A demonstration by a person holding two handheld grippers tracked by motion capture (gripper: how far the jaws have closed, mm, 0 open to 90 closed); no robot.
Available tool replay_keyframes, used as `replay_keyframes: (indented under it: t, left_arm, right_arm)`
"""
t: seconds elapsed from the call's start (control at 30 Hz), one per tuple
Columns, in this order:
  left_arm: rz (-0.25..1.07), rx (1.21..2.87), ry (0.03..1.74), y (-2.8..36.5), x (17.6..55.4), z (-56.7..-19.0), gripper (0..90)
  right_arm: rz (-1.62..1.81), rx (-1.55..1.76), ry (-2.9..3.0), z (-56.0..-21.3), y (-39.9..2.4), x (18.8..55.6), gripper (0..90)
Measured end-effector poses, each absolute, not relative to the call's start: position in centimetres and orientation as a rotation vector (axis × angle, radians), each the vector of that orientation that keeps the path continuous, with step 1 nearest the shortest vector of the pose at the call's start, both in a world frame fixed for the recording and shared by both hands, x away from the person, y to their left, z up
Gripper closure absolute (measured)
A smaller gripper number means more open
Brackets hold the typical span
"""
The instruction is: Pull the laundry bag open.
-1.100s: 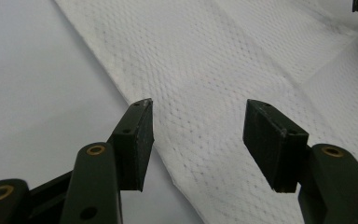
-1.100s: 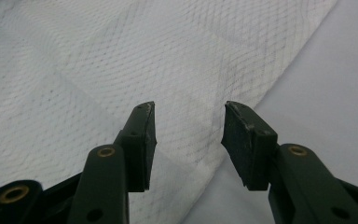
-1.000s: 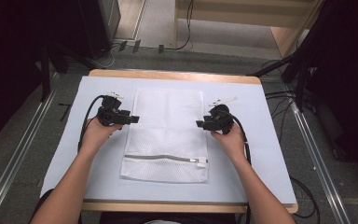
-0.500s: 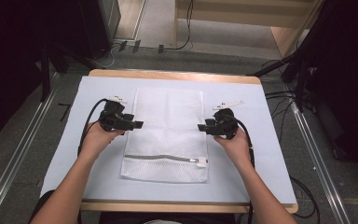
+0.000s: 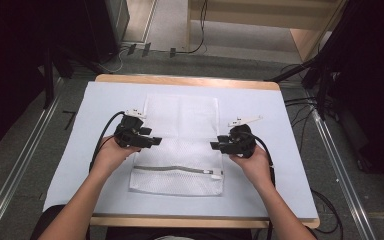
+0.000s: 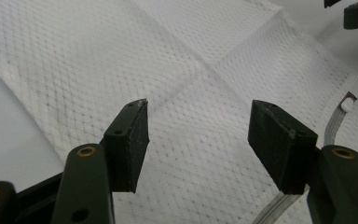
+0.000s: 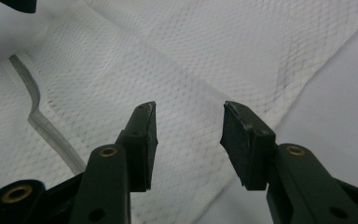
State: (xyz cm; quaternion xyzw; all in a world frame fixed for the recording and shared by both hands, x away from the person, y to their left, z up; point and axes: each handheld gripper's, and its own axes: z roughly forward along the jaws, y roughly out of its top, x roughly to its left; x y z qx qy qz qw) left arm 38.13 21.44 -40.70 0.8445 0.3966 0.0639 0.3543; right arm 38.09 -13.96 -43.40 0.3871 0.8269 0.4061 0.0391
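**Q:** White mesh is lying across the middle of the table; what is it, and where is it sitting?

**A:** It is a mesh laundry bag [image 5: 180, 140], lying flat on the pale blue table cover [image 5: 280, 115] that is spreading over the wooden table [image 5: 185, 80]. A grey zipper [image 5: 175, 169] is running across the bag near the edge closest to the person, with its white pull [image 5: 214, 174] resting at the right end.

**Q:** Where is the left gripper standing?

**A:** The left gripper [image 5: 156, 142] is hovering over the bag's left edge, pointing inward toward the middle. In the left gripper view its jaws are standing wide apart, having just been opening, with nothing between the pads [image 6: 137, 140]; mesh is showing below the gap, and a crease is crossing the fabric there.

**Q:** And the right gripper?

**A:** The right gripper [image 5: 213, 146] is facing it from the bag's right edge, pointing inward. Its jaws are also standing apart, though narrower, having just been closing a little. The pads [image 7: 145, 140] are pressing on nothing; the mesh and the bag's right border are lying beneath them.

**Q:** How are the hands lying?

**A:** The left hand [image 5: 111, 154] and the right hand [image 5: 252, 161] are each gripping a handle from the near side, while black cables [image 5: 102, 132] are looping back from the grippers.
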Motion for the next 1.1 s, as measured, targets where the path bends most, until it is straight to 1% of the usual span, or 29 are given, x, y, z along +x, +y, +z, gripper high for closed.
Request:
replay_keyframes:
  t: [0.07,0.13,0.23,0.27,0.33,0.37,0.4,0.43,0.5,0.53,0.57,0.6,0.63,0.73,0.83,0.93,1.0,1.03,1.1]
  left_arm:
    - [0.104,2.162,1.02,21.4,38.2,-40.8,34.9]
    - [0.078,2.154,1.009,21.3,38.2,-40.8,31.0]
    - [0.063,2.16,0.976,20.9,38.0,-40.8,26.4]
    - [0.061,2.166,0.963,20.7,37.9,-40.7,26.4]
    - [0.047,2.158,0.949,20.3,37.8,-40.6,22.0]
    - [0.061,2.167,0.936,20.0,37.7,-40.6,20.4]
    - [0.061,2.167,0.936,20.0,37.7,-40.6,20.4]
    - [0.087,2.188,0.937,19.7,37.5,-40.6,21.2]
    - [0.088,2.191,0.941,19.6,37.5,-40.7,25.7]
    - [0.083,2.188,0.948,19.5,37.4,-40.7,25.7]
    - [0.074,2.182,0.945,19.5,37.3,-40.7,34.7]
    - [0.068,2.169,0.924,19.4,37.1,-40.6,46.2]
    - [0.07,2.173,0.911,19.2,37.0,-40.5,50.1]
    - [0.096,2.192,0.877,18.6,36.4,-40.3,55.5]
    - [0.102,2.201,0.861,18.0,35.8,-40.4,57.1]
    - [0.09,2.213,0.856,17.5,35.4,-40.4,56.9]
    - [0.075,2.222,0.852,17.1,35.2,-40.4,54.8]
    - [0.073,2.219,0.84,16.8,35.2,-40.4,54.3]
    - [0.086,2.218,0.827,16.2,35.0,-40.3,52.6]
  right_arm:
    - [1.248,1.183,2.541,-43.4,-14.1,37.8,57.1]
    - [1.245,1.168,2.544,-43.4,-14.2,37.4,57.0]
    - [1.254,1.161,2.537,-43.3,-14.5,36.7,56.9]
    - [1.254,1.161,2.537,-43.3,-14.5,36.7,56.9]
    - [1.26,1.152,2.542,-43.4,-14.7,36.4,56.8]
    - [1.262,1.148,2.547,-43.6,-15.0,36.1,56.6]
    - [1.264,1.147,2.551,-43.7,-15.1,36.0,56.6]
    - [1.264,1.152,2.556,-43.8,-15.2,35.7,56.5]
    - [1.26,1.146,2.558,-43.8,-15.2,35.6,56.5]
    - [1.262,1.147,2.564,-43.9,-15.3,35.4,56.5]
    - [1.257,1.14,2.566,-43.9,-15.4,35.2,56.5]
    - [1.253,1.132,2.566,-44.0,-15.5,34.9,56.7]
    - [1.252,1.13,2.565,-44.0,-15.6,34.7,57.0]
    - [1.239,1.133,2.565,-44.0,-15.6,34.2,58.4]
    - [1.223,1.121,2.569,-44.1,-15.6,33.6,61.0]
    - [1.218,1.123,2.573,-44.2,-15.7,33.3,62.6]
    - [1.212,1.121,2.581,-44.3,-15.8,33.0,66.6]
    - [1.211,1.125,2.584,-44.4,-16.0,32.9,70.1]
    - [1.216,1.132,2.6,-44.6,-16.0,32.9,73.0]
